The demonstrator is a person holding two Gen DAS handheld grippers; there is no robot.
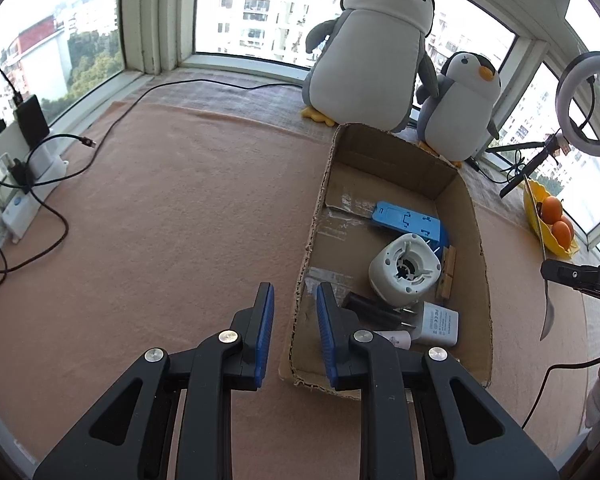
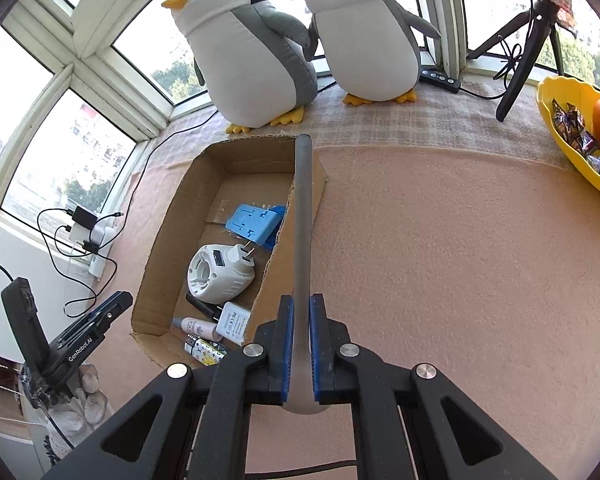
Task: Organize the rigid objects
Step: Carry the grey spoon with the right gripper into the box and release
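The right claw (image 2: 300,344) is clamped on one metal spoon (image 2: 302,216). The left claw (image 1: 295,300) stands apart, empty, over one cardboard box's (image 1: 482,264) near edge. Two plush penguins (image 1: 374,44) stand at the surface's (image 1: 172,200) far edge.

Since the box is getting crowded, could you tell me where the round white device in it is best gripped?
Grip the round white device across its outer shell from above. Its open, ribbed end faces up and tilted, so the smooth sides suit the jaws best. Approach from the bare left side of the cardboard box; the wooden clip crowds the right.
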